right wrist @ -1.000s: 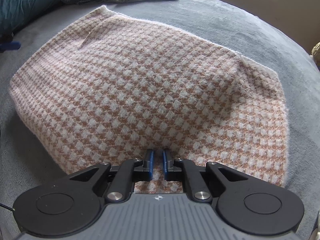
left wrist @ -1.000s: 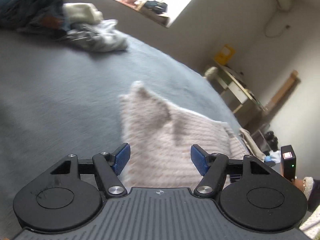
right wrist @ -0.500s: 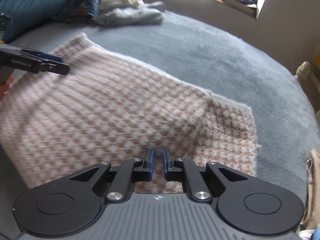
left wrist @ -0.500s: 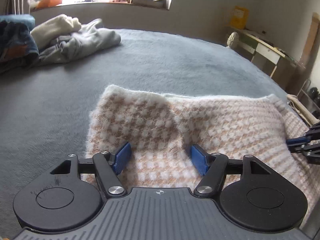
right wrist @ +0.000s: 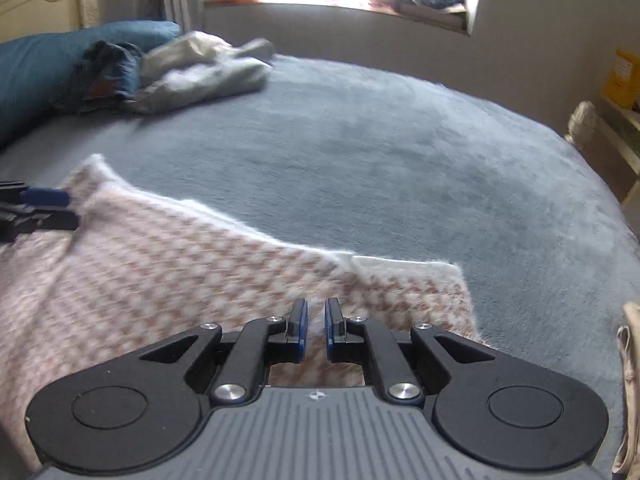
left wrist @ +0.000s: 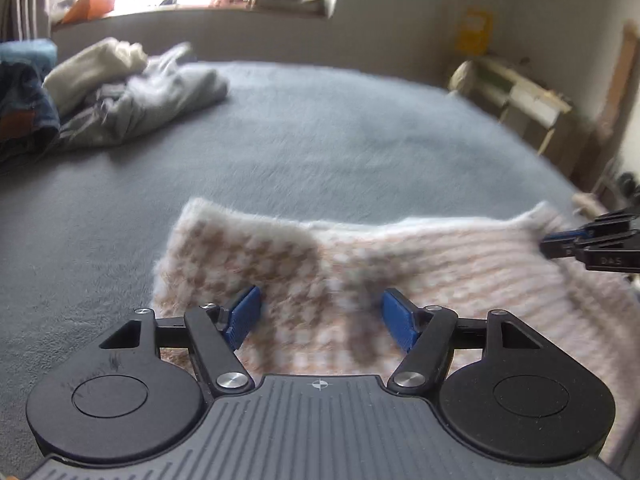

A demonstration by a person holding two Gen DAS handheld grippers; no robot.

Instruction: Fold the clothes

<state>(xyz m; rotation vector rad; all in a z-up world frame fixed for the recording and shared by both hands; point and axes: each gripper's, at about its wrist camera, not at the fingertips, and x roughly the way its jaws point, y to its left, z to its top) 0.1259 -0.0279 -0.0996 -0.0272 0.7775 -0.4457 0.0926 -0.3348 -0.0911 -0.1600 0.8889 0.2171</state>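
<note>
Bed (left wrist: 320,128): grey plush cover filling most of both views; it carries all the clothing.
Checked knit (left wrist: 280,264): pink-and-white garment lying on the bed at the near edge, spread from 9 o'clock to 3 o'clock under both tools; in the right wrist view (right wrist: 168,276) its far hem runs from 10 o'clock down toward 4 o'clock, with a white edge at the right corner; parts of it are blurred.
Blue pillow (right wrist: 44,68): at 10 o'clock of the right wrist view, at the head of the bed.
Clothes heap (left wrist: 132,96): grey and cream pieces piled at 10 o'clock of the left wrist view, well apart from the knit; a dark denim piece (right wrist: 108,72) lies touching it on the pillow side.
Left tongs (left wrist: 322,318): spread wide over the knit's left end; blue pads (left wrist: 244,314) apart with cloth showing between them, nothing pinched; also seen at 9 o'clock of the right wrist view (right wrist: 44,204).
Right tongs (right wrist: 314,334): pads drawn nearly together with a narrow slit between, low over the knit's near edge; whether cloth is caught in that slit cannot be told; seen too at 3 o'clock of the left wrist view (left wrist: 560,244).
</note>
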